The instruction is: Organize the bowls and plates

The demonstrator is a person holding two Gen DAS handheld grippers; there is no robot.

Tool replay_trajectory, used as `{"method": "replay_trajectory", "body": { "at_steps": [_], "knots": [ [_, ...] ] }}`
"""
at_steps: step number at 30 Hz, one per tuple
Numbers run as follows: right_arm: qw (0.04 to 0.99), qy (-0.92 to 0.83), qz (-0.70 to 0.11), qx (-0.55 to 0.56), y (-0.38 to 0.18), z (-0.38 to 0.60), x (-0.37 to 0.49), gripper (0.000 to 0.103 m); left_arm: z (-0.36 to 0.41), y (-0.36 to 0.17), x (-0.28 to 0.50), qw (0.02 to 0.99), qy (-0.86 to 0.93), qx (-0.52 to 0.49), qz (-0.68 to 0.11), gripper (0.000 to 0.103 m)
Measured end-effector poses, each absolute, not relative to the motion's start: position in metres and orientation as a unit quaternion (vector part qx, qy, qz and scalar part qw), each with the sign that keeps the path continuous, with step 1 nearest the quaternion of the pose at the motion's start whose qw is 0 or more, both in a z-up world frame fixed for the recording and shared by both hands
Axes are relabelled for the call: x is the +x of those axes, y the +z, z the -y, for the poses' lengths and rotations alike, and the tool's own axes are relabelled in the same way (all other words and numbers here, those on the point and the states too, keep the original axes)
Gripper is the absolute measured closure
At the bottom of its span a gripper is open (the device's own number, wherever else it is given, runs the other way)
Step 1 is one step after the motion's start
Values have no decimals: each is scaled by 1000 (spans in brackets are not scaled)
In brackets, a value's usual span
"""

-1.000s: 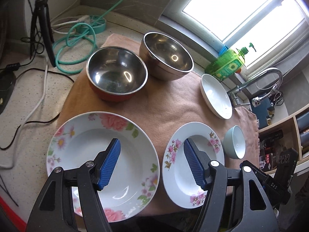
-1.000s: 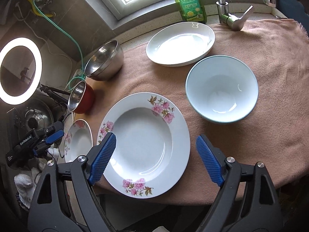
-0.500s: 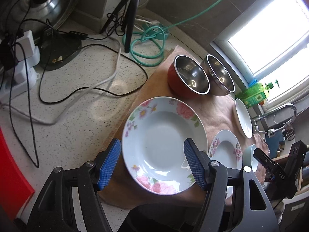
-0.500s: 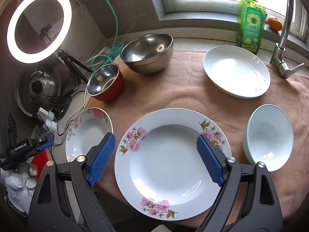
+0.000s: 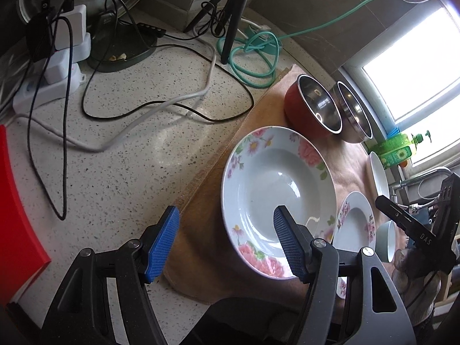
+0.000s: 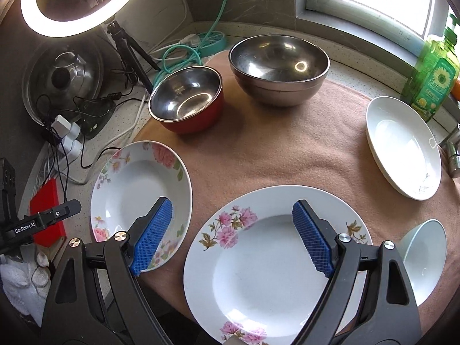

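- Readable writing: "GenRobot.AI" in white on the black body of the left gripper (image 6: 43, 220), seen at the left edge of the right wrist view; "DAS" on the black body of the right gripper (image 5: 414, 230), seen at the right edge of the left wrist view.
- The green dish soap bottle (image 6: 434, 83) by the window carries a sunflower label; its small print is too fine to read.
- Plates, three: a large floral plate with pink roses (image 5: 277, 198) at the left end of the brown towel (image 6: 273, 149), a second floral plate with pink blossoms (image 6: 276, 261) at the near edge, and a plain white plate (image 6: 402, 149) at the right, near the soap bottle.
- Bowls, three: a red bowl with steel lining (image 6: 187, 97) and a bare steel bowl (image 6: 279, 69) side by side at the back of the towel, and a pale blue bowl (image 6: 425, 258) at the right near edge, beside the blossom plate.
- All six lie apart from each other on the towel, which covers the speckled worktop (image 5: 129, 158).
- Left gripper: fingers spread, nothing between them, one blue pad (image 5: 289, 244) over the rose plate, the other over the towel edge.
- Right gripper: fingers spread wide, empty, above the blossom plate's left half.
- One ring light (image 6: 80, 3), one tripod (image 5: 234, 14), one red board (image 5: 17, 215).
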State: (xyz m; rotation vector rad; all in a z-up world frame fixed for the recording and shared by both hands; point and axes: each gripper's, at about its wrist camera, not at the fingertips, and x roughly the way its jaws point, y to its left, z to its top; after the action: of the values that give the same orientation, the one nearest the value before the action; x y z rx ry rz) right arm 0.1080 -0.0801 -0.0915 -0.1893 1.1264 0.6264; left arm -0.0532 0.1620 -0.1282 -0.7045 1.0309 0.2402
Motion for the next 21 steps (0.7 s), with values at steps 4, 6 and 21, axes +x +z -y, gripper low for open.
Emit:
{"method": "replay_trajectory", "body": {
  "at_steps": [4,6,21],
  "knots": [
    [783,310,-530,-95,-98,66,113,15,-159,-135,-52,801,108,-328,-488,35],
    [779,317,-531,-102,-102,59,115,15,-156,-138,-50,801,106,-321,-495,35],
    [727,358,-579,-91,-136,26,124,61,-151,-147,-43,797,84,-314,-509,72]
  ]
}}
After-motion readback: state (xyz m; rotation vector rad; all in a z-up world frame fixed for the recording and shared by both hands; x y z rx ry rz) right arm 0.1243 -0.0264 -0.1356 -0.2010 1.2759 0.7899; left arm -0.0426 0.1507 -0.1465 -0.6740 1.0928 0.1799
